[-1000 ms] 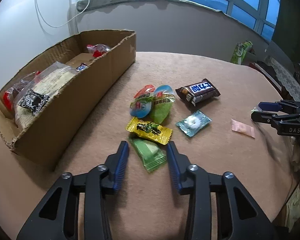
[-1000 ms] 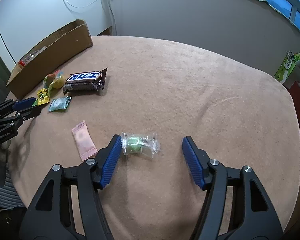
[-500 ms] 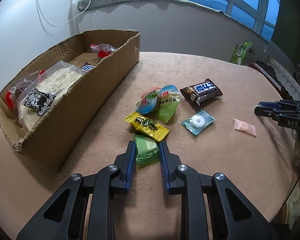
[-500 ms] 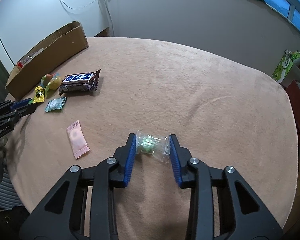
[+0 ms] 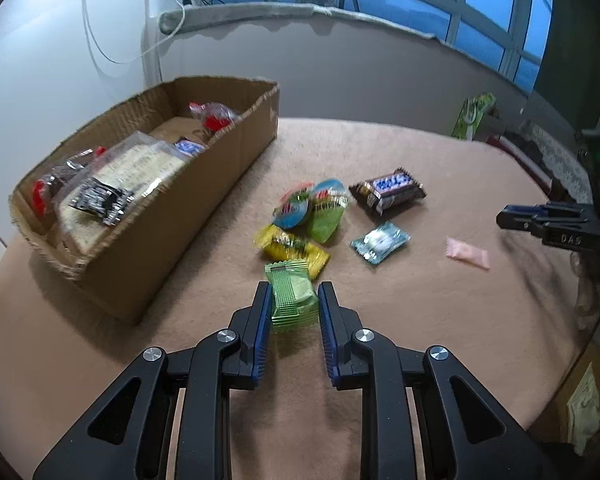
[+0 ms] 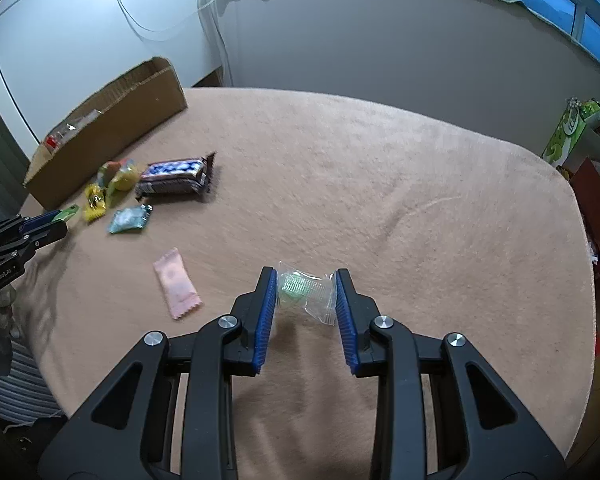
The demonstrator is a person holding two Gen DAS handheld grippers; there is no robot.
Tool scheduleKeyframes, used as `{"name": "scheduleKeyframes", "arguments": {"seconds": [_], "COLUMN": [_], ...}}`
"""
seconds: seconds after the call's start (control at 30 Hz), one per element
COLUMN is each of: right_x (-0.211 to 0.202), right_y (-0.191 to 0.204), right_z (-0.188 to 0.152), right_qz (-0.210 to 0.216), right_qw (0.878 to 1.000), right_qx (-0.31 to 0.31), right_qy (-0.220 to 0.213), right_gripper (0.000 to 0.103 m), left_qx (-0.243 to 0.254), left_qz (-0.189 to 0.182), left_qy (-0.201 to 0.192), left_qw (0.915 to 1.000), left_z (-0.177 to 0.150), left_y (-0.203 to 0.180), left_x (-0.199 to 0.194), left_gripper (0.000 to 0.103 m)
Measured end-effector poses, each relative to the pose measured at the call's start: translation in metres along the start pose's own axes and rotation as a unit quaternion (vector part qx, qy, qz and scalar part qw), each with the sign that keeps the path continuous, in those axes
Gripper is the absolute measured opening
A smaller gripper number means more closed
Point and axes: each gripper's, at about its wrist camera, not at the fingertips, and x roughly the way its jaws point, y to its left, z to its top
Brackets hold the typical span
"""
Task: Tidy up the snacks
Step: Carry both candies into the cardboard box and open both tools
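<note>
Now green packet (image 5: 292, 296) clamped in left gripper (image 5: 293, 304), clear candy (image 6: 306, 292) in right gripper (image 6: 306, 298)

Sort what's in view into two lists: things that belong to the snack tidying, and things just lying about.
Part of the job:
- cardboard box
- green packet, in the left gripper
- clear-wrapped green candy, in the right gripper
- chocolate bar
- yellow packet
- two jelly cups
- teal candy
- pink sachet

Just lying about:
- green carton beyond the table
- white cable on the wall
</note>
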Motion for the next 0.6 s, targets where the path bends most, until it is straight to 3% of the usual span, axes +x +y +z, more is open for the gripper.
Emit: {"name": "scheduleKeyframes", "arguments": {"seconds": [0.27, 0.6], "right_x": [-0.027, -0.04], "right_y": [0.023, 0.07], "right_z": [0.014, 0.063], "right_qz": [0.013, 0.032], "right_qw": [0.999, 0.995], "right_qx": [-0.021, -0.067], "right_qy": [-0.031, -0.073], "right_gripper": [0.03, 0.03], "left_qx": [-0.012, -0.042], "left_qz": [0.003, 0.029], "left_qy": [-0.04, -0.074], "left_qw": [0.9991, 0.996], "left_z": [0.011, 0.031], "left_y": [0.011, 0.051], "left_x": [-0.027, -0.044], "left_gripper": [0.021, 0.021]}}
